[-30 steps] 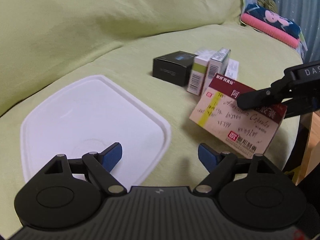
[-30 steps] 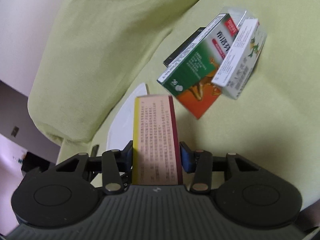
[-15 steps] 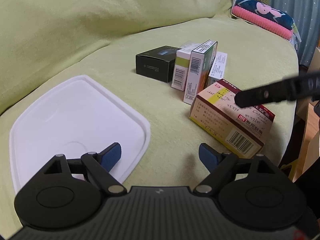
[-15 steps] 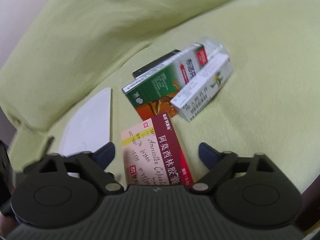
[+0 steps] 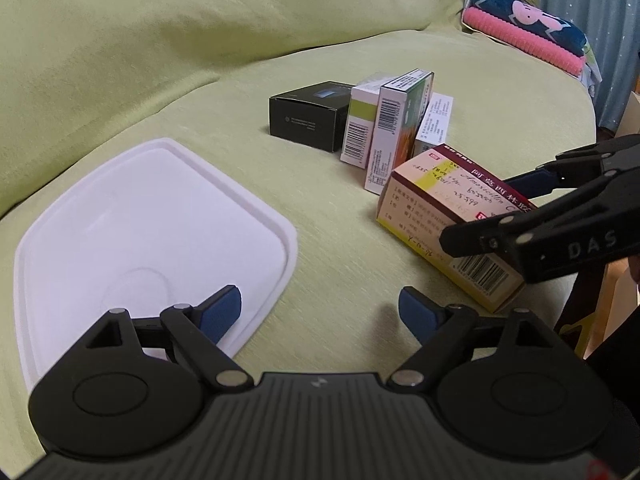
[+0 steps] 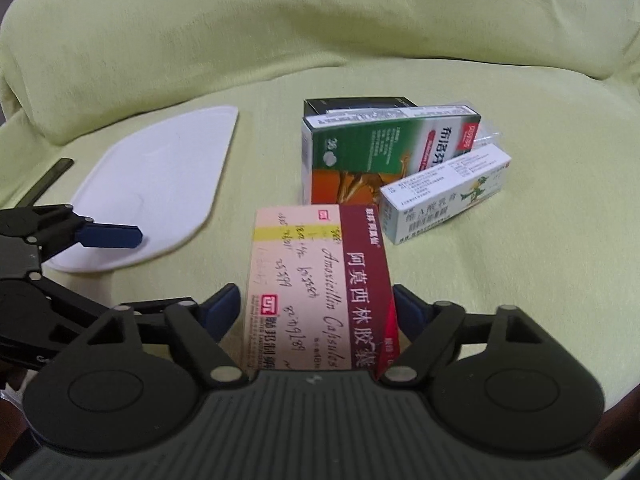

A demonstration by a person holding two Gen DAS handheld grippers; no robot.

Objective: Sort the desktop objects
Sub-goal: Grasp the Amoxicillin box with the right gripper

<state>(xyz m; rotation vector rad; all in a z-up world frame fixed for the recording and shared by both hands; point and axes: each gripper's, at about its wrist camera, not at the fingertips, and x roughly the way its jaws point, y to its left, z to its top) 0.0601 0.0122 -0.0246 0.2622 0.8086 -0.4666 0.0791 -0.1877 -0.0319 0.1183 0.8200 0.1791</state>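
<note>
The right gripper (image 6: 316, 304) is closing around a pink-and-maroon medicine box (image 6: 320, 288) at the lower centre of the right wrist view; the blue pads (image 6: 222, 308) are seen close beside the box's two sides, and whether they are pressing on it cannot be told. The box is lying on a green cushion (image 6: 520, 300), handwriting up. In the left wrist view the same box (image 5: 448, 216) is shown at the right, its barcoded end turned toward the camera, with the right gripper (image 5: 520, 208) reaching in over it from the right edge.

The left gripper (image 5: 320, 312) is being held wide open at the bottom of its frame, nothing between its pads; one pad is hanging over the near corner of a flat white lid (image 5: 152, 232), the other over bare cushion.

Behind the box, a row of cartons is standing packed together in the middle of the frame: a black box (image 5: 308, 116), a white-and-green carton (image 5: 360, 128), a green-and-orange carton (image 6: 384, 152) and a small white carton (image 6: 444, 196) leaning just beside the medicine box. Open cushion is being left between lid and cartons, and at the right of the right wrist view.
</note>
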